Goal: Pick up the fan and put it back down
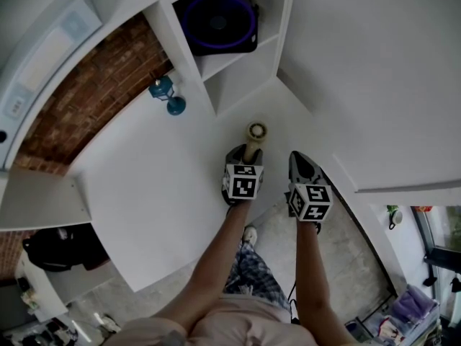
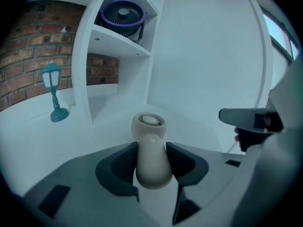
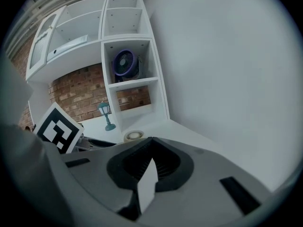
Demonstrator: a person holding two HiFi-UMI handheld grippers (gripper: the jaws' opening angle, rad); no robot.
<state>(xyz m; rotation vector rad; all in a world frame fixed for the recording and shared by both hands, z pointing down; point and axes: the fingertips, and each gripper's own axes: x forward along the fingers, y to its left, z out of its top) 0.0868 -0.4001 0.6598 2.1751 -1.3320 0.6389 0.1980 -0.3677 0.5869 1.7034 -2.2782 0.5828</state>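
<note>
A small beige hand fan (image 2: pixel 150 148) with a round head (image 1: pixel 257 130) is gripped by its handle in my left gripper (image 2: pixel 151 151), whose dark pads press on both sides. Its head points away from me toward the corner of the white counter (image 1: pixel 144 193). Whether it touches the counter I cannot tell. The left gripper (image 1: pixel 245 156) is low over the counter near the shelf unit. My right gripper (image 1: pixel 302 163) hovers just right of it, shut with nothing in it (image 3: pixel 149 163). The fan's head also shows in the right gripper view (image 3: pixel 134 135).
A black fan with a purple ring (image 1: pixel 216 20) sits in a cubby of the white shelf unit (image 1: pixel 189 71). A teal toy street lamp (image 1: pixel 167 96) stands on the counter by the brick wall (image 1: pixel 94 92). A white wall (image 1: pixel 360 71) closes the right side.
</note>
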